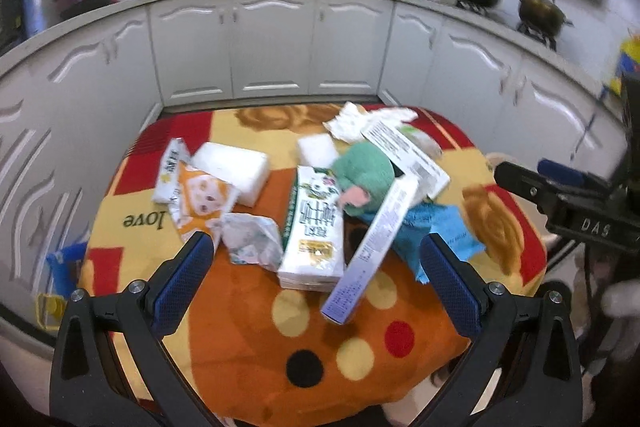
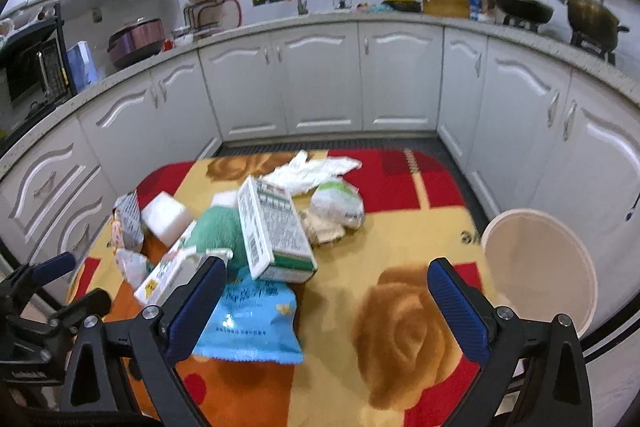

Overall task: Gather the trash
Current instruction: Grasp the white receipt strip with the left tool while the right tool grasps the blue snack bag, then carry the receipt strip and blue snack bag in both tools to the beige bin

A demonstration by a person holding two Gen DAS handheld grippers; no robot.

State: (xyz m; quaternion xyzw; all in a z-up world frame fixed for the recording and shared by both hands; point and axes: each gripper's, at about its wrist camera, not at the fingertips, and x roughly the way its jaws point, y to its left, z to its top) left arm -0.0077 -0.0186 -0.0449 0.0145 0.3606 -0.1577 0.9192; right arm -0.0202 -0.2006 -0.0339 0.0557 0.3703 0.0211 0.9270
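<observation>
Trash lies in a heap on a table with a colourful blanket (image 1: pixel 248 339). In the left wrist view I see a tissue pack (image 1: pixel 314 231), a long white carton (image 1: pixel 374 247), a green plush (image 1: pixel 362 173), a blue snack bag (image 1: pixel 440 227), a white foam block (image 1: pixel 232 167) and a crumpled wrapper (image 1: pixel 252 239). My left gripper (image 1: pixel 316 247) is open above the near part of the heap. My right gripper (image 2: pixel 326 271) is open over the blue bag (image 2: pixel 252 323) and beside a printed carton (image 2: pixel 272 231). Each holds nothing.
A white bin (image 2: pixel 536 267) stands at the table's right edge. White kitchen cabinets (image 2: pixel 320 83) curve around behind the table. The counter carries pots and a wok (image 2: pixel 524 9). The right gripper also shows at the right of the left wrist view (image 1: pixel 568 203).
</observation>
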